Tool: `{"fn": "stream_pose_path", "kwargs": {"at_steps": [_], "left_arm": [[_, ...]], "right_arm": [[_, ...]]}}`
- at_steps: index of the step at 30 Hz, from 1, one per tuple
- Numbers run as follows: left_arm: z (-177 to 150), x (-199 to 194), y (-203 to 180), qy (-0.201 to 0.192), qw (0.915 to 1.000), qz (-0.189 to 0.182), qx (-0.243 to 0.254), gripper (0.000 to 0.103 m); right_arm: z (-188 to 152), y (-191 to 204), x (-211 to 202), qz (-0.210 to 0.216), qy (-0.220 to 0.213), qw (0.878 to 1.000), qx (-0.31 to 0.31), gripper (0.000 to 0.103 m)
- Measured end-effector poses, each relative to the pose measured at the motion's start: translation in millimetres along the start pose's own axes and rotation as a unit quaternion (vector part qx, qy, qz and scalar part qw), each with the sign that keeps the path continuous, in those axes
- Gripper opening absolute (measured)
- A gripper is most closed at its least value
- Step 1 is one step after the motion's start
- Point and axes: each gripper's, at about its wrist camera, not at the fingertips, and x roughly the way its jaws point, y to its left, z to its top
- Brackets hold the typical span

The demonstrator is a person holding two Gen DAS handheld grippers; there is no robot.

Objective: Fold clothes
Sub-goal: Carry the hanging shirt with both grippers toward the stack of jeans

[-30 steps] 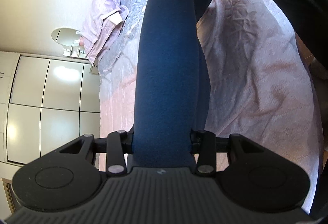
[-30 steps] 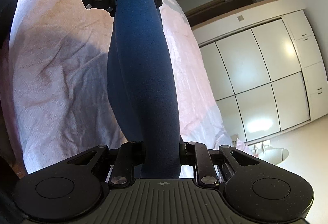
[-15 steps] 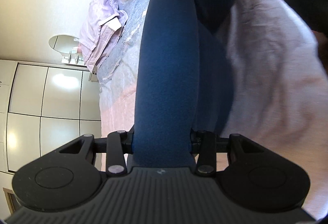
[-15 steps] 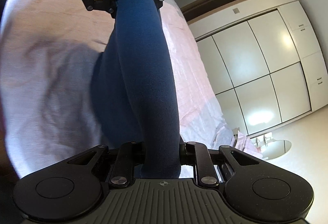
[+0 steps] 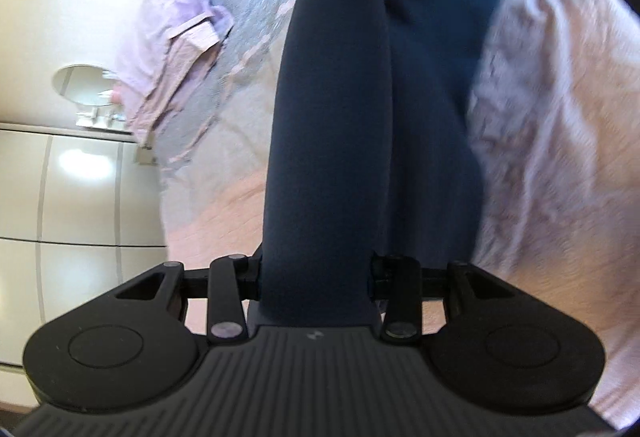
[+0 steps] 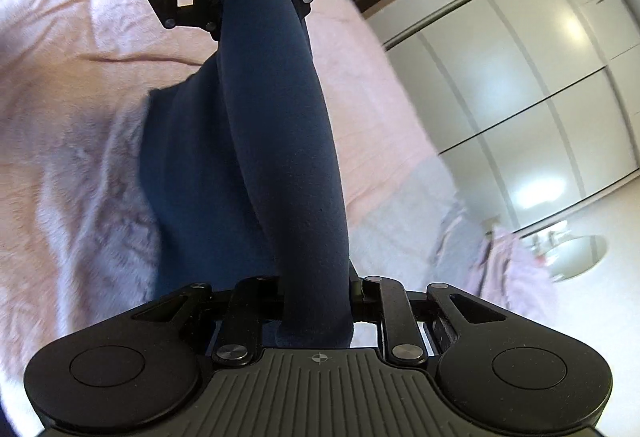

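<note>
Navy cloth runs taut between the two tools — the left gripper nearest pinches one end, the right gripper the other; its lower fold hangs down toward the pink bedspread. Best to keep both pinches firm and level, lowering the fold evenly; farther off, the lilac shirt should stay clear.

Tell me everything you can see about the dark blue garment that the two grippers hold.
The dark blue garment looks like soft, matte, fleece-like cloth of one plain colour. It is bunched into a thick roll stretched between the left gripper and the right gripper; each is shut on one end. From the roll, a flatter part hangs down on one side toward the pink bedspread; whether it touches the bedspread I cannot tell. No sleeves, collar or buttons show, so its type is unclear.
</note>
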Motion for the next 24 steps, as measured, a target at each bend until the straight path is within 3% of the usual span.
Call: {"fn": "stream_pose_path", "kwargs": {"at_steps": [7, 13, 19, 24], "left_arm": [[68.5, -72.0, 68.0, -0.021, 0.9989, -0.041, -0.002, 0.037], [153.4, -115.9, 116.3, -0.06, 0.9962, -0.061, 0.02, 0.038], [228.9, -112.5, 155.9, -0.109, 0.9912, -0.054, 0.053, 0.038], [282.6, -81.0, 186.5, -0.171, 0.9797, -0.044, 0.095, 0.038]], "right_arm": [[-4.1, -77.3, -93.1, 0.036, 0.036, 0.998, 0.03, 0.019], [-45.1, -142.7, -175.8, 0.039, 0.067, 0.995, 0.063, 0.019], [-99.3, -194.5, -218.8, 0.01, 0.104, 0.991, 0.084, 0.019], [-142.1, -230.8, -234.1, -0.03, 0.15, 0.982, 0.112, 0.019]]}}
